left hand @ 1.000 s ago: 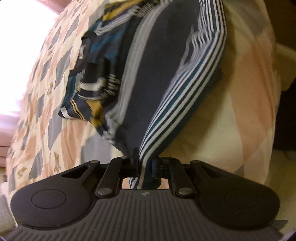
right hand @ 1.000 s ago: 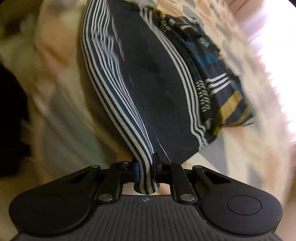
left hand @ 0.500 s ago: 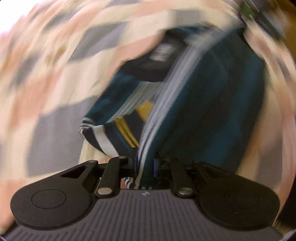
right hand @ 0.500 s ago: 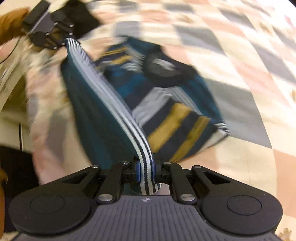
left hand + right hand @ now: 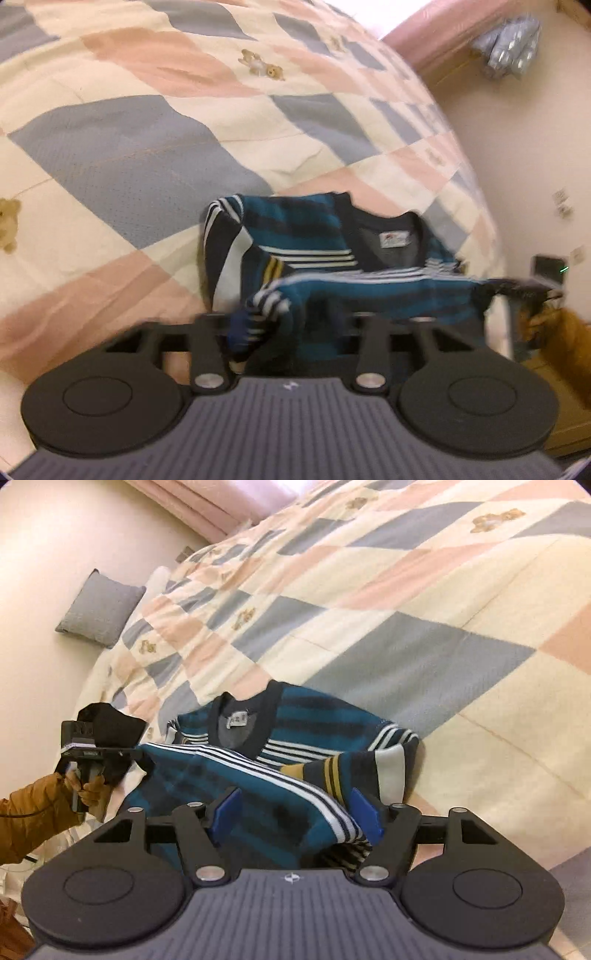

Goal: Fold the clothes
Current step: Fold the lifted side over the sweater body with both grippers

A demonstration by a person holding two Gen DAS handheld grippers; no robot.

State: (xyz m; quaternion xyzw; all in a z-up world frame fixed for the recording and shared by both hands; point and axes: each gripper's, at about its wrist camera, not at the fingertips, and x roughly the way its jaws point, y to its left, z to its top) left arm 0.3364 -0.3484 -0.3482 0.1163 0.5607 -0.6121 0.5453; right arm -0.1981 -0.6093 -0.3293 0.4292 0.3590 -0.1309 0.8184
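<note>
A teal and navy sweater (image 5: 306,221) with white and mustard stripes lies folded on the patchwork quilt (image 5: 129,147), collar and label facing up. Its striped hem is doubled over the body toward the collar. My left gripper (image 5: 288,317) is open, with the hem corner lying loose between its wide-spread fingers. In the right wrist view the same sweater (image 5: 314,716) lies on the quilt (image 5: 406,609). My right gripper (image 5: 295,808) is open too, its blue pads (image 5: 225,808) far apart on either side of the hem. The left gripper (image 5: 92,746) shows at the hem's other corner, held by a hand in an orange-brown sleeve.
The quilt stretches wide beyond the sweater, with teddy bear patches. A grey pillow (image 5: 99,609) leans on the cream wall at the bed's far end. The bed edge and wall (image 5: 517,147) run close along the sweater's side. A pink band (image 5: 461,29) borders the bed.
Both grippers swung the pinched hem up and over onto the sweater's body, then opened and let go of it. The hem now lies loose between the fingers.
</note>
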